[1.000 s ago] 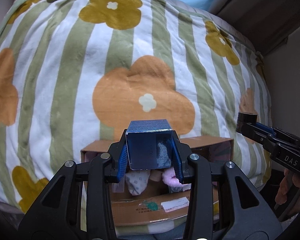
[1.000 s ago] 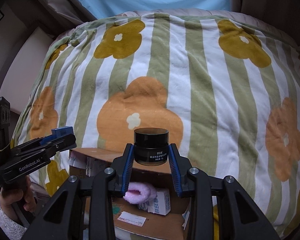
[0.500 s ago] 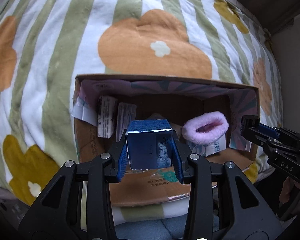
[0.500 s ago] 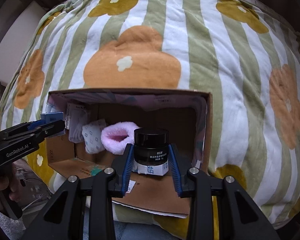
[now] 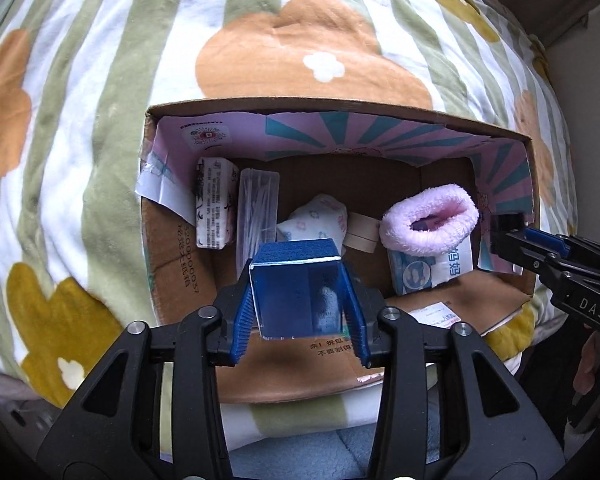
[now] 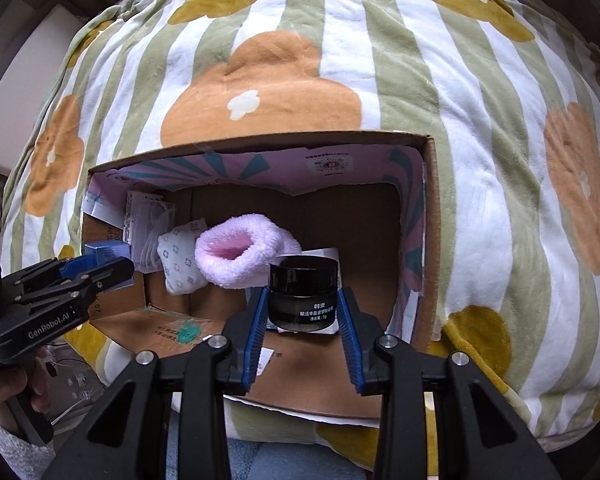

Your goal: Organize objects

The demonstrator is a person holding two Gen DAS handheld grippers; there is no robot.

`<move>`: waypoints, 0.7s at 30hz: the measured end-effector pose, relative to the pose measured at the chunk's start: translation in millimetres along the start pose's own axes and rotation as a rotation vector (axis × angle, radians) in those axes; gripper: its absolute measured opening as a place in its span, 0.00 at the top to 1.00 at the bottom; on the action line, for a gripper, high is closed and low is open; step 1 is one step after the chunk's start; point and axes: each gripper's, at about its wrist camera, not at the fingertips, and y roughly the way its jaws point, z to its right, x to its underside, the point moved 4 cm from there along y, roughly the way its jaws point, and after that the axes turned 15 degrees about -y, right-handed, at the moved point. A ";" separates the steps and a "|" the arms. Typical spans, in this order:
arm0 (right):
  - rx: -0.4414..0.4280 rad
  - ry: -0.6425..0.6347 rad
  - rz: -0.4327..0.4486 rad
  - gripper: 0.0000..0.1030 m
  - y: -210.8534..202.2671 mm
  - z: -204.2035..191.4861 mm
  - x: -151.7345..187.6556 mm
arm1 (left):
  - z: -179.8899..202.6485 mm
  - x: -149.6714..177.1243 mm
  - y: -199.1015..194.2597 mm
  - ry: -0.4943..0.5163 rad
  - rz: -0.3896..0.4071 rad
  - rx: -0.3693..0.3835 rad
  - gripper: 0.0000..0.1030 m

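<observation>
My left gripper (image 5: 299, 312) is shut on a small blue box (image 5: 296, 292) and holds it over the front left of an open cardboard box (image 5: 340, 108). My right gripper (image 6: 302, 320) is shut on a black cream jar (image 6: 303, 296) over the box's right half (image 6: 430, 216). Inside the box lie a pink fuzzy sock (image 5: 430, 220), a tissue pack (image 5: 215, 204), a clear case of cotton swabs (image 5: 258, 208), a flowered white pack (image 5: 320, 218) and a blue-white packet (image 5: 432, 270). The left gripper also shows in the right wrist view (image 6: 100, 268).
The box rests on a striped blanket with orange and mustard flowers (image 5: 312, 52) that covers the bed. The box's front flap (image 5: 324, 364) folds toward me. The right gripper's tip (image 5: 540, 244) shows at the box's right wall. A wall stands at the far right.
Both grippers have tilted down and moved closer over the open box with their objects still held. The box's inside has come fully into view.
</observation>
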 end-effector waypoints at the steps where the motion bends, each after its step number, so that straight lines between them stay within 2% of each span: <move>1: -0.005 0.009 0.005 0.65 0.5 -0.6 -0.5 | 0.5 0.4 -1.9 0.004 0.008 0.004 0.30; 2: -0.011 0.014 0.010 0.50 0.5 -1.3 -0.7 | 1.6 0.7 -3.4 0.015 0.013 0.006 0.02; 3: -0.015 0.015 0.019 0.34 0.2 -2.4 -1.0 | 2.7 1.1 -6.2 0.023 0.029 0.010 0.01; 6: 0.006 0.007 0.055 0.09 -3.9 -5.0 -0.2 | 5.7 -0.7 -11.8 0.052 0.048 -0.008 0.00; 10: 0.061 0.006 0.062 0.06 -5.7 -4.6 2.4 | 5.9 1.4 -14.5 0.071 0.056 -0.014 0.00; 21: 0.049 0.004 0.041 0.05 -1.7 -7.2 3.6 | 5.5 7.7 -16.9 0.073 0.052 0.003 0.00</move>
